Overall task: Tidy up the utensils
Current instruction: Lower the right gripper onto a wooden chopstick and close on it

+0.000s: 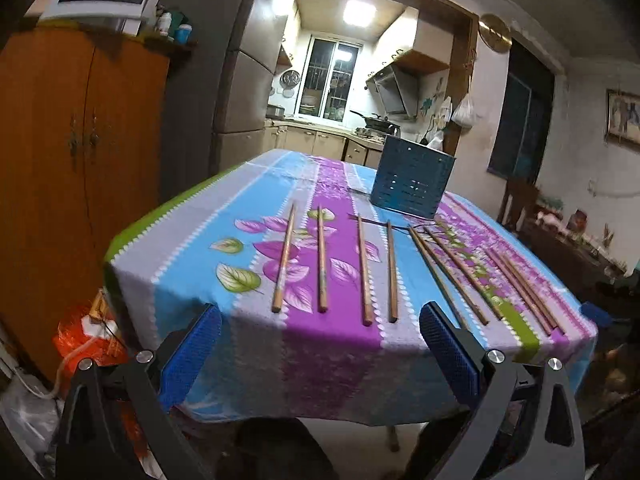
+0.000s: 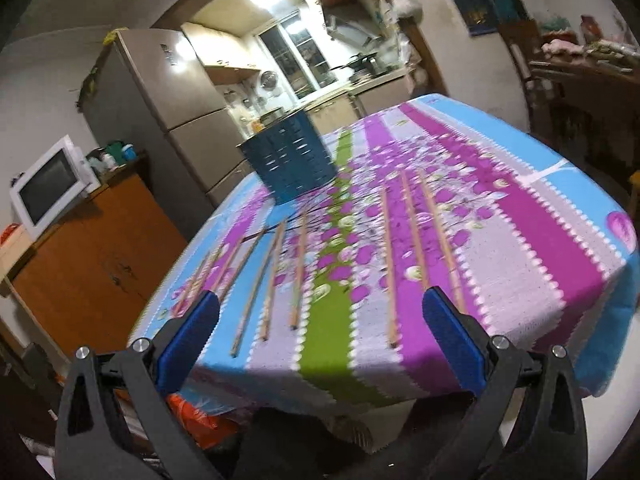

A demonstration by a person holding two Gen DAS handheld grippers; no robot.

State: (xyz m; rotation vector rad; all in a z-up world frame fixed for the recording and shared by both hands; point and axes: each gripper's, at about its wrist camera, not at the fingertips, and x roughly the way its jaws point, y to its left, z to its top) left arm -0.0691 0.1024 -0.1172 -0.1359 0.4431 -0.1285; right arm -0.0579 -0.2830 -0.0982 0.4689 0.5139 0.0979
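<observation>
Here, chopsticks lie (unheld) ahead.

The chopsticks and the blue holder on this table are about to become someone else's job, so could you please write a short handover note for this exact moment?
Left gripper: open, empty, held off the near table edge.
Right gripper: open, empty, also short of the near edge.
Chopsticks: all lie loose in a spread row on the floral tablecloth, thick ends toward you; the right wrist view is blurred, so check the count yourself.
Blue slotted utensil holder: upright beyond the row, apart from the chopsticks; nothing shows above its rim.
Done: nothing appears stowed.
Left: pick up each chopstick and stand it in the holder.
</observation>
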